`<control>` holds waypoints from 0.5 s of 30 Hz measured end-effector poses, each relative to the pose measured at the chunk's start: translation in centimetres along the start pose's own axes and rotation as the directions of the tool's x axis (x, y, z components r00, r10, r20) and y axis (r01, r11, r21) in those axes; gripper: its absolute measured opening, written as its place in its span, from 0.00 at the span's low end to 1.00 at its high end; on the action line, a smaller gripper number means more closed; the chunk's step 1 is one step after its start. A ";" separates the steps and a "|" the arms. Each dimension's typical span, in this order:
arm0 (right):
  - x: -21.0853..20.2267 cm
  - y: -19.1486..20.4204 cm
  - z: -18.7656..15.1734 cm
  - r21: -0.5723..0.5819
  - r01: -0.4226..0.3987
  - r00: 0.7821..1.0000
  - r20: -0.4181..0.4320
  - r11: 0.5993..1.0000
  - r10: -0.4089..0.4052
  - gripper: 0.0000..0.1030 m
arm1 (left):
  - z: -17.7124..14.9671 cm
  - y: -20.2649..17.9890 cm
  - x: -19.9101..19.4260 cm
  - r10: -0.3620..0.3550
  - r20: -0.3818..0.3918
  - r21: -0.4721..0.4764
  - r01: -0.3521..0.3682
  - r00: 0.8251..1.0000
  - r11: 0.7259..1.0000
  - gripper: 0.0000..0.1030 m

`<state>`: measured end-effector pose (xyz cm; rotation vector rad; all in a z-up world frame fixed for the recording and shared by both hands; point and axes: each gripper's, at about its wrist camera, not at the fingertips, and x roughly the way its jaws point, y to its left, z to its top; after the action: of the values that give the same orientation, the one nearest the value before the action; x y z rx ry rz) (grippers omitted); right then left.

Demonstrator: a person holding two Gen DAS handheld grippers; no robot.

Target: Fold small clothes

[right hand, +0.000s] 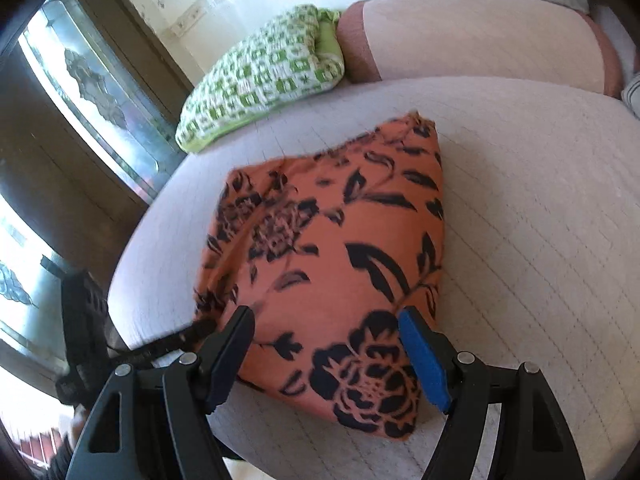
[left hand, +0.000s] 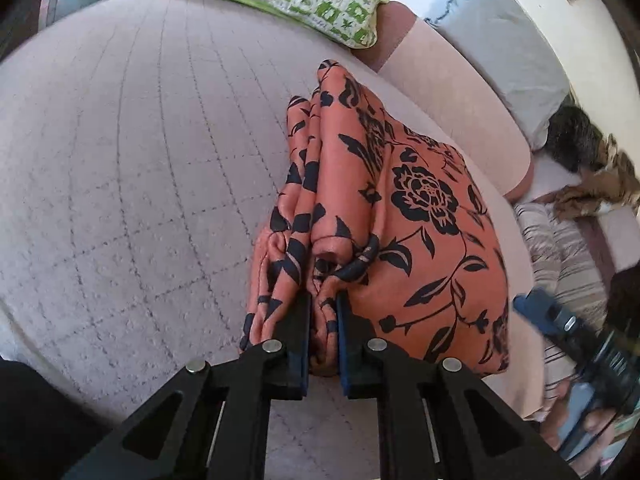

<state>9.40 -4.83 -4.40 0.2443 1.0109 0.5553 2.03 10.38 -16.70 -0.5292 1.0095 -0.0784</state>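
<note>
Here, the orange floral garment looks soft, light, slippery — left gripper pinches its bunched edge layers; right gripper stands wide, holding nothing. Grip layered corners.

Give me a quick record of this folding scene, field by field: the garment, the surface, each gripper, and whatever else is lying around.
garment: orange floral cloth, folded into layers
surface: quilted pale cover
left gripper: shut on a bunched edge of the cloth
right gripper: open, jaws wide above the cloth, not pinching it
nearby: green patterned pillow; pink bolster
</note>
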 end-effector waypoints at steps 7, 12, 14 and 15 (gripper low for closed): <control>4.3 -1.6 -1.1 0.056 -0.005 0.987 -0.161 0.998 0.014 0.85 | 1.4 -1.5 -1.6 0.016 0.019 0.007 -0.017 1.000 1.000 0.18; 4.4 -1.5 -1.2 0.053 -0.011 0.986 -0.163 0.999 0.019 0.88 | 6.8 -1.9 -3.4 -0.014 0.180 0.052 0.005 0.984 0.999 0.55; 4.4 -1.1 -1.4 0.048 -0.006 0.987 -0.157 0.999 0.013 0.90 | 9.8 -0.6 -0.3 -0.011 0.109 0.046 0.006 0.994 0.999 0.54; 4.5 -0.9 -1.6 0.038 0.002 0.988 -0.156 0.999 0.004 0.90 | 10.7 0.1 1.4 0.003 0.056 0.034 -0.004 0.998 0.999 0.46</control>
<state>10.16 -3.24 -8.88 0.2380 1.1738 0.5625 11.58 14.18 -13.41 -0.4962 0.9530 -0.0770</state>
